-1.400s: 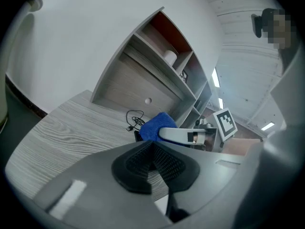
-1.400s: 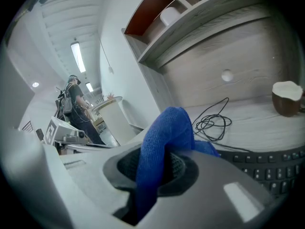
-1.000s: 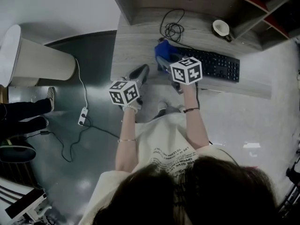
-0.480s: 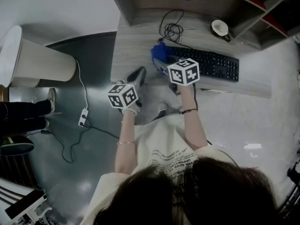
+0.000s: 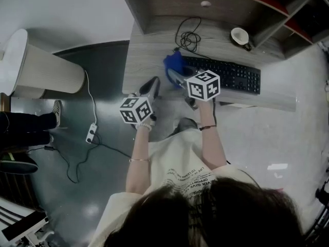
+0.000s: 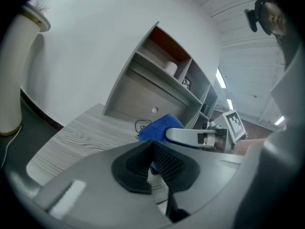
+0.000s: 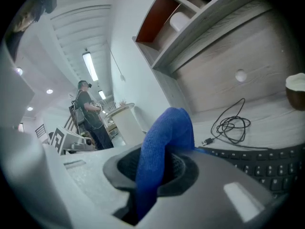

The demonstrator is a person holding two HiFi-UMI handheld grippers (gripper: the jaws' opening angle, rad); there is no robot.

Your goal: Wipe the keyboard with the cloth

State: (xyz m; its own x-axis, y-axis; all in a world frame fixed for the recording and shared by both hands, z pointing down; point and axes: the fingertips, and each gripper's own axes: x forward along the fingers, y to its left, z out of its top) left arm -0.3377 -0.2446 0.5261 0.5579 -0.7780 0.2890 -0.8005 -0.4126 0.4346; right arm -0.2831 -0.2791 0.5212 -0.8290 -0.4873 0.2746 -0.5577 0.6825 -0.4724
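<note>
— Head view first: where is the cloth?

— The blue cloth (image 5: 173,64) sits just above the middle of the frame, bunched at the left end of the black keyboard (image 5: 226,73) on the grey desk (image 5: 146,50). The right gripper (image 5: 176,77) reaches into it from below. The left gripper (image 5: 152,84) is to its lower left, over the desk's near edge, apart from the cloth. A coiled black cable (image 5: 187,34) lies above the keyboard, and a cup (image 5: 240,34) is at upper right.

— And the left gripper view?

— The left gripper (image 6: 151,160) has its two dark pads pressed together with nothing between them. Beyond them, mid-frame, is the cloth (image 6: 157,127).

— The right gripper view?

— There the right gripper (image 7: 151,175) is clamped on the cloth (image 7: 164,137), which rises from between the pads as a folded blue hump at the centre. The keyboard (image 7: 267,162) runs along the lower right (only part of it shows), the cable (image 7: 231,125) lies above it, and a person (image 7: 89,111) stands far off at the left
</note>
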